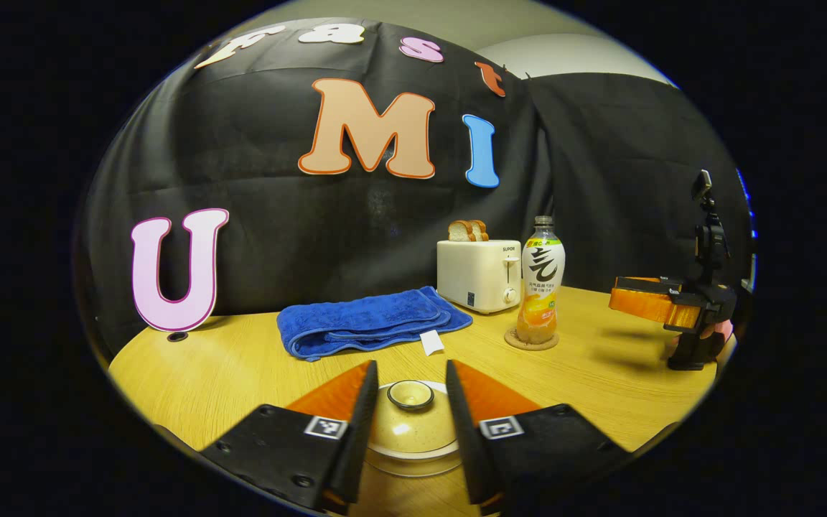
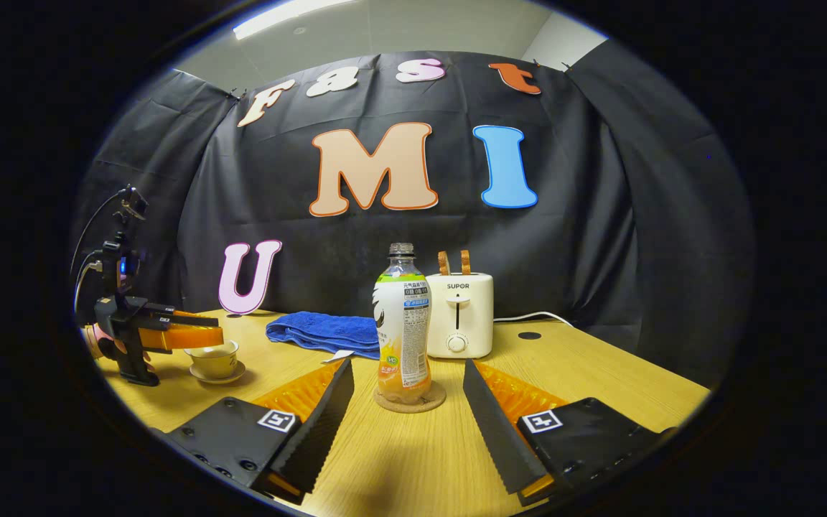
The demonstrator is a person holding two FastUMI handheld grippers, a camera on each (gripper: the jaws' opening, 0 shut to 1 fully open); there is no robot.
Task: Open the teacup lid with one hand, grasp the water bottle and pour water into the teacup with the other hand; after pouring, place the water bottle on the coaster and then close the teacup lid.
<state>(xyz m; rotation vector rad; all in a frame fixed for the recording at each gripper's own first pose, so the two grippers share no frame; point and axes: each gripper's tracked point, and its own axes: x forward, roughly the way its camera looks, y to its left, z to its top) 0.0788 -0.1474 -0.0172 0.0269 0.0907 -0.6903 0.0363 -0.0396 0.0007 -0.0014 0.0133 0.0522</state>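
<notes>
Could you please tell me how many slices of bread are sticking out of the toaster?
2: both slices of bread stand side by side in the slots atop the toaster, behind the water bottle. None elsewhere visible.

A light wooden tabletop [image 2: 600, 373] carried a folded blue towel [image 1: 370, 319], a white toaster [image 2: 459, 314] holding bread slices, and a round coaster [image 2: 409, 399] with a water bottle [image 2: 402, 323] standing upright on it. Near one edge a lidded teacup [image 2: 214, 357] sat on its saucer [image 2: 217, 375].
</notes>
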